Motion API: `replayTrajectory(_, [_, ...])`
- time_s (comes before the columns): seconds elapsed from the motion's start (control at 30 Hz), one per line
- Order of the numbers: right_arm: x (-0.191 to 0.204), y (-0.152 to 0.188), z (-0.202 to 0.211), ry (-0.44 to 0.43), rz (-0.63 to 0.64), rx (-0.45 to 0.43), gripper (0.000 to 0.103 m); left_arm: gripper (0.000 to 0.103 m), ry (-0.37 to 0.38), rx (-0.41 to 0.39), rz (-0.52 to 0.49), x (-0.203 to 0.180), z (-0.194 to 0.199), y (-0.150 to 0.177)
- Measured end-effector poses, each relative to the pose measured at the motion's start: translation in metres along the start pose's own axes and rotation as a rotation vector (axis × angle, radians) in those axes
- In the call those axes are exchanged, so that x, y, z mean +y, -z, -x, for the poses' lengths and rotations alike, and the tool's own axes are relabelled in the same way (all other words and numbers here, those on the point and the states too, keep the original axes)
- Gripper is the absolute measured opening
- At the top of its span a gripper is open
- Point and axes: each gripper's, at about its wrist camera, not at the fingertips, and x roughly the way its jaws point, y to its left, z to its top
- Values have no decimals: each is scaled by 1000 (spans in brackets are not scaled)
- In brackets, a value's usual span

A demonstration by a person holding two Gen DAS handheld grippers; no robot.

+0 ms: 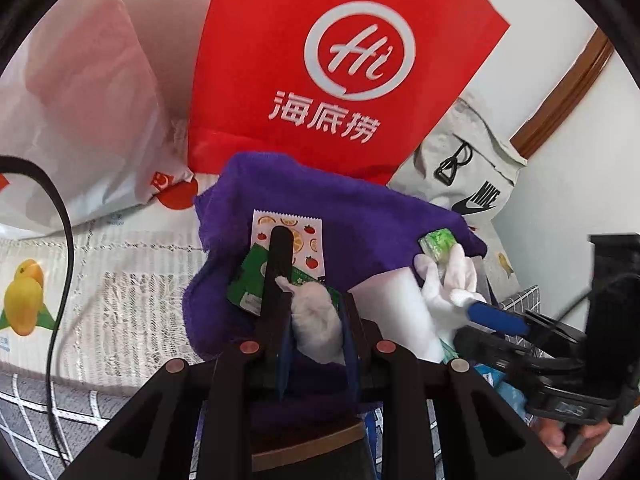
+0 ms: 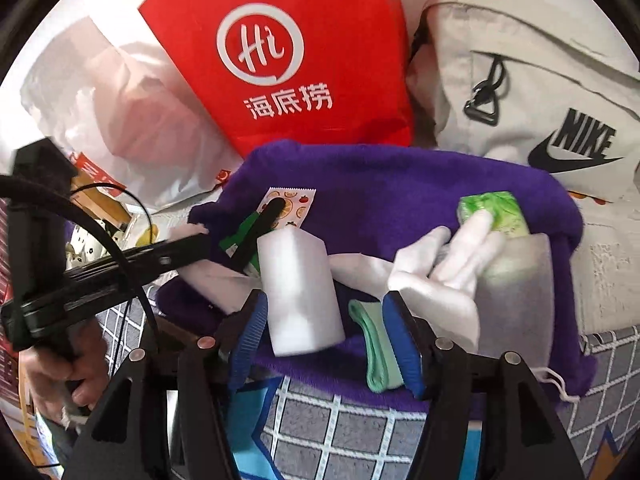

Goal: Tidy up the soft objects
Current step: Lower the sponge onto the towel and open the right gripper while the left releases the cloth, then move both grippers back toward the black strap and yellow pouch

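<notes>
A purple towel [image 1: 340, 216] [image 2: 400, 184] lies spread out with small items on it. My left gripper [image 1: 316, 280] is shut on a white glove [image 1: 316, 320]; one finger [image 1: 280, 256] lies over a fruit-print sachet [image 1: 300, 240] and a green packet [image 1: 248, 284]. My right gripper [image 2: 324, 320] is open around a white foam block [image 2: 300, 296], which also shows in the left view [image 1: 392, 304]. A second white glove [image 2: 444, 264] [image 1: 448, 280] rests on a green tissue pack [image 2: 496, 212] [image 1: 438, 242]. A mint green cloth [image 2: 376, 348] lies by the right finger.
A red bag [image 1: 332, 60] [image 2: 288, 52] stands behind the towel, a white plastic bag [image 1: 80, 100] [image 2: 120, 112] to its left, a grey Nike bag [image 1: 472, 172] [image 2: 540, 92] to its right. A grey checked cloth [image 2: 340, 424] covers the near surface. A black cable [image 1: 60, 240] hangs left.
</notes>
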Motion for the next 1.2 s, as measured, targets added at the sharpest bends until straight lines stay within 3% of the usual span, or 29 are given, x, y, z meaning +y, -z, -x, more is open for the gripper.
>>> replayTrajectory(0.2, [-8, 12, 22, 53, 13, -29, 60, 21, -18, 43, -2, -1, -15, 3])
replayTrajectory(0.5, [-16, 23, 41, 57, 7, -49, 60, 23, -35, 69, -24, -8, -27, 7])
replayTrajectory(0.6, [-20, 26, 40, 51, -5, -47, 60, 34, -42, 70, -29, -10, -30, 6])
replayTrajectory(0.67, [-22, 27, 39, 49, -15, -40, 60, 62, -63, 55, -22, -10, -30, 4])
replayTrajectory(0.73, [-23, 29, 39, 45, -18, -38, 60, 72, -88, 18, -22, -11, -25, 2])
replayTrajectory(0.8, [-23, 31, 41, 42, -11, -39, 60, 72, -94, -26, -37, -14, -16, 1])
replayTrajectory(1.2, [-10, 68, 86, 47, 3, -46, 60, 72, -119, -91, -27, -25, 26, -4])
